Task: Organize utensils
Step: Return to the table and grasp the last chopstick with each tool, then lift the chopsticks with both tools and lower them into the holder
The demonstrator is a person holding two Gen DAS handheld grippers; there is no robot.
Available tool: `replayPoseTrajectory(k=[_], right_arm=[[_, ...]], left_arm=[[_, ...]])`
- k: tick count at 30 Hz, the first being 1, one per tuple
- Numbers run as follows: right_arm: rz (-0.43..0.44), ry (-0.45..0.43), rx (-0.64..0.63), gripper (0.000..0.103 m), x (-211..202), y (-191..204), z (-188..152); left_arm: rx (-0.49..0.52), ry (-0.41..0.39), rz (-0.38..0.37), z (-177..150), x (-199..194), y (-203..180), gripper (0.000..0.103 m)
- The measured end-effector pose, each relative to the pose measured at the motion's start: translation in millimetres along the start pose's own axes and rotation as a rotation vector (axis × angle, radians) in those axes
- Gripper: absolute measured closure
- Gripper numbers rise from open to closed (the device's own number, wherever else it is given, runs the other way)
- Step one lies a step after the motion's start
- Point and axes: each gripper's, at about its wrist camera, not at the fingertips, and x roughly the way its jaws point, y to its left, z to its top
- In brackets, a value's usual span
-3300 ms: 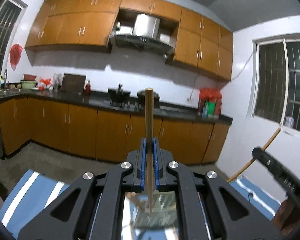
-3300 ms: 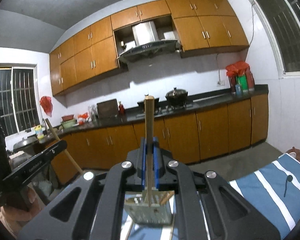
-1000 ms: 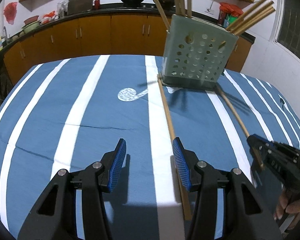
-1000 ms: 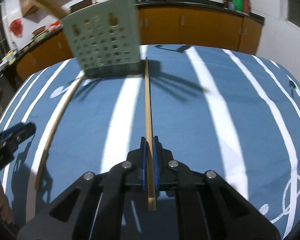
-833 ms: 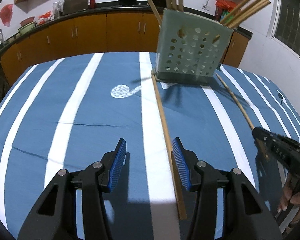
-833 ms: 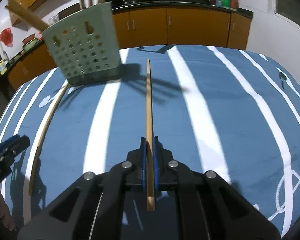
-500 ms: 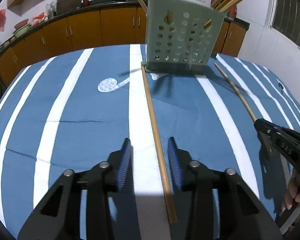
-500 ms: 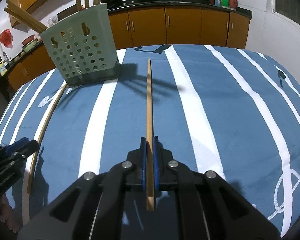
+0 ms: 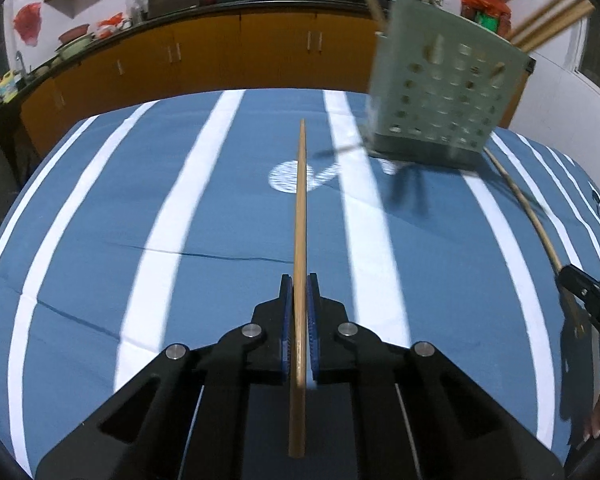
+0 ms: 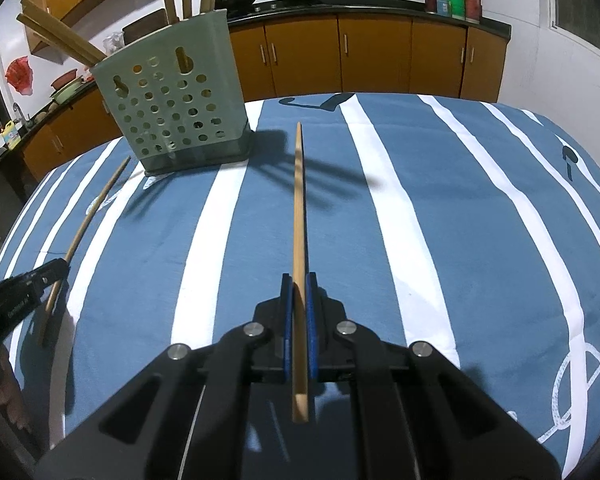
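My left gripper [image 9: 299,288] is shut on a long wooden chopstick [image 9: 300,216] that points away over the blue striped cloth. My right gripper [image 10: 299,288] is shut on another wooden chopstick [image 10: 299,208], also pointing forward. A pale green perforated utensil holder [image 10: 172,108] stands upright on the table with several wooden sticks in it; it also shows in the left wrist view [image 9: 444,92], at the far right. In the left wrist view the right gripper [image 9: 592,300] sits at the right edge holding its chopstick [image 9: 528,216]. In the right wrist view the left gripper [image 10: 24,292] sits at the left edge.
The table is covered by a blue cloth with white stripes [image 10: 400,208]. Beyond it run orange kitchen cabinets [image 10: 372,52] with a dark counter carrying woks and bottles. The table edge falls off at the left and far sides.
My left gripper has closed on the chopstick that lay beside it and lifted it; the holder has shifted to the right in its view. My right gripper still holds its chopstick.
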Motion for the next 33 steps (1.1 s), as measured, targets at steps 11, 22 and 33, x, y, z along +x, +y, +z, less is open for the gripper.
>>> replayPoseTrajectory(k=[11, 22, 33], right_arm=[[0.0, 0.002, -0.013, 0.095, 2.8, 3.7, 2.2], [0.002, 0.013, -0.012, 0.095, 6.6, 3.5, 1.2], [0.0, 0.013, -0.013, 0.094, 6.2, 4.3, 1.2]], left_arm=[[0.004, -0.001, 0.014, 2.3, 1.4, 10.0, 0.095], [0.002, -0.001, 0.012, 2.2, 1.3, 10.4, 0.095], [0.001, 0.0, 0.011, 2.2, 1.3, 10.0, 0.094]])
